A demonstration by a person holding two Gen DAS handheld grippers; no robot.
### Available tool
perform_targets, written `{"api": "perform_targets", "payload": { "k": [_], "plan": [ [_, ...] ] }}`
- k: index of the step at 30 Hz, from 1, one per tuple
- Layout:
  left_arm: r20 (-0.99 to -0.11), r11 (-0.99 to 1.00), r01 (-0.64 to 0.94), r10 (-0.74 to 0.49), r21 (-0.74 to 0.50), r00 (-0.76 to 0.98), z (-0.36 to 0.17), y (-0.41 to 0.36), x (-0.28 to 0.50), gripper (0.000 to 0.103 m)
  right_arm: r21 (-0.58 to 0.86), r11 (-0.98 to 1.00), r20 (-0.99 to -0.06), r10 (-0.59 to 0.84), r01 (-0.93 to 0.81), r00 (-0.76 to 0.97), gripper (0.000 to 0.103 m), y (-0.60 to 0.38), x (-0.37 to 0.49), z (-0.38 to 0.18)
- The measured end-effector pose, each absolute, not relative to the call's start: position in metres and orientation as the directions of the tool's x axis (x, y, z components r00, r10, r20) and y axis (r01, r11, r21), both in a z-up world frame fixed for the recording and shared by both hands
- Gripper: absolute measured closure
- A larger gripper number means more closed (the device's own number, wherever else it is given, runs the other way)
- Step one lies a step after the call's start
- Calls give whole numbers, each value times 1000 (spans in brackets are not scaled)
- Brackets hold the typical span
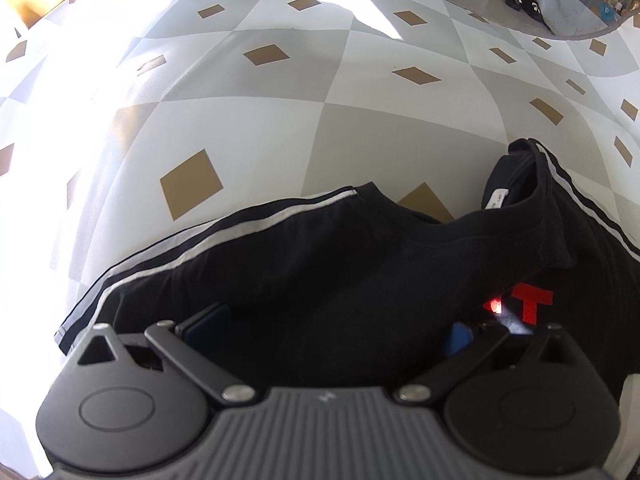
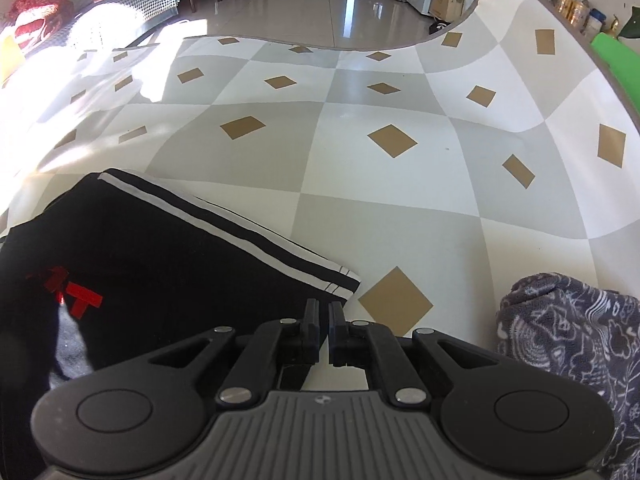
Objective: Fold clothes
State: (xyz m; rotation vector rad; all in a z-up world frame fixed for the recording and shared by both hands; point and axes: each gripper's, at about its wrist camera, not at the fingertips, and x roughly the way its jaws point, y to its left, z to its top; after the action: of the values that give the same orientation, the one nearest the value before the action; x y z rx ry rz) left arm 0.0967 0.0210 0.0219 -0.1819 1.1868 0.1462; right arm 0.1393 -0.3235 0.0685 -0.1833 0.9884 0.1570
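The black cotton T-shirt with white shoulder stripes and a red chest print (image 1: 340, 264) lies spread on the grey-and-white checked mat with tan diamonds (image 1: 248, 120), front up, presumably laid flat so a side can be folded in.

The left gripper (image 1: 332, 330) hangs low over the shirt body with its blue-padded fingers (image 1: 210, 322) spread wide, cloth lying between them; whether the pads touch the fabric I cannot tell.

The right gripper (image 2: 323, 320) has its fingers nearly pressed together at the sleeve hem (only a slit between them), and whether a fold of cloth is nipped there is not clear.

Only the left view shows the neckline and label; only the right shows a patterned blue-grey fleece cloth (image 2: 568, 344) lying apart.
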Motion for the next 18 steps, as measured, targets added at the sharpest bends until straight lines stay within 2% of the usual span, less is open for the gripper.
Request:
{"api": "perform_targets", "payload": {
  "k": [2, 8, 12, 15, 18],
  "plan": [
    [-918, 970, -224, -2, -99, 397, 30, 28, 97, 0, -76, 968, -836, 68, -238, 545, 85, -317, 138, 70],
    [-901, 971, -218, 7, -98, 435, 42, 47, 98, 0, -73, 946, -823, 122, -317, 555, 75, -292, 133, 72],
    [-897, 972, -220, 20, -86, 441, 43, 55, 95, 0, -88, 929, -811, 143, -361, 567, 72, -277, 130, 73],
    [-892, 968, -210, -28, -136, 452, 44, 56, 94, 0, -118, 919, -794, 139, -375, 592, 69, -267, 128, 75],
    [-881, 962, -201, -69, -183, 468, 48, 53, 94, 0, -68, 914, -791, 195, -400, 580, 68, -257, 128, 74]
  ]
}}
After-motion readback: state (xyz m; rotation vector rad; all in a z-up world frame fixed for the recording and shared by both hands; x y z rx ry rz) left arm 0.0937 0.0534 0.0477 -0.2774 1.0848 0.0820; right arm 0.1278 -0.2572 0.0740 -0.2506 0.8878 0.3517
